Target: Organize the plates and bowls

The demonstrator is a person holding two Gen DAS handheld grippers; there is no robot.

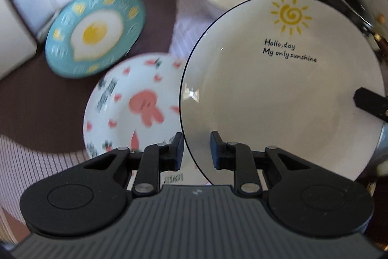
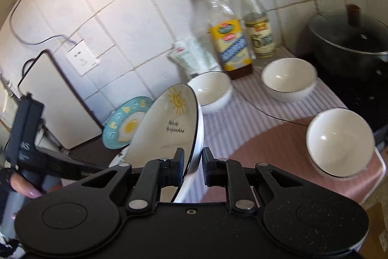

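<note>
Gripped at its near rim by the left hand-held gripper [image 1: 197,152] and at its edge by the right hand-held gripper [image 2: 192,168], the tilted sun plate [image 1: 286,89] is best kept level above the rabbit plate [image 1: 135,108], lowered squarely there, short of the egg plate [image 1: 97,33].

The sun plate [image 1: 278,89] is held tilted above the counter, its rim between the jaws of the left gripper [image 1: 196,149] and of the right gripper [image 2: 192,168]. Below it to the left lies the rabbit plate [image 1: 135,108]; behind that lies the egg plate [image 1: 95,33]. Three bowls [image 2: 288,79] are set to the right — bottles [image 2: 230,40] behind them, against the wall.
</note>
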